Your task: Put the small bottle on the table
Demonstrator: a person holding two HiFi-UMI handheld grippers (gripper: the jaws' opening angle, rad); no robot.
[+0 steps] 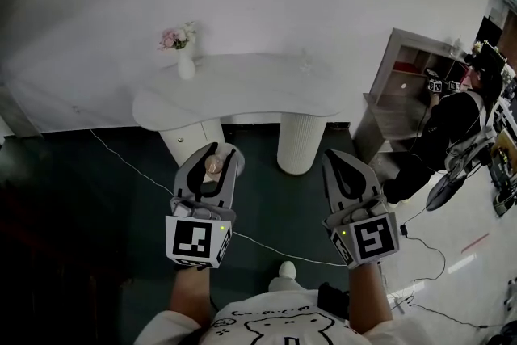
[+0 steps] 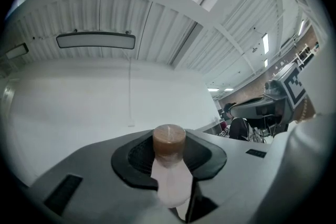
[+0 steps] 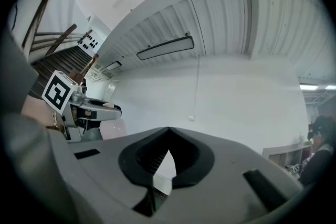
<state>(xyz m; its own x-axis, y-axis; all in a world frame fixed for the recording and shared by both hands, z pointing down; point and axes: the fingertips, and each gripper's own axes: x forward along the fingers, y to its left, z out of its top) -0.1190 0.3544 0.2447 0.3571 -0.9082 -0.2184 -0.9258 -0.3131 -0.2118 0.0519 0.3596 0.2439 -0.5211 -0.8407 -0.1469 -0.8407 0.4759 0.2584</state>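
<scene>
A small pale bottle (image 1: 214, 166) with a brown cap is clamped upright between the jaws of my left gripper (image 1: 212, 154), which is shut on it. In the left gripper view the bottle (image 2: 169, 170) stands between the dark pads, cap uppermost. My right gripper (image 1: 345, 163) is held level beside it, shut with nothing in it; its tips meet in the right gripper view (image 3: 169, 129). Both grippers hang over dark floor, short of the white curved table (image 1: 242, 93) ahead.
A white vase of pink flowers (image 1: 184, 52) stands on the table's left part, a small clear object (image 1: 305, 61) at its right. A grey shelf unit (image 1: 404, 85) and another person (image 1: 452, 125) are to the right. A white cable (image 1: 121, 161) crosses the floor.
</scene>
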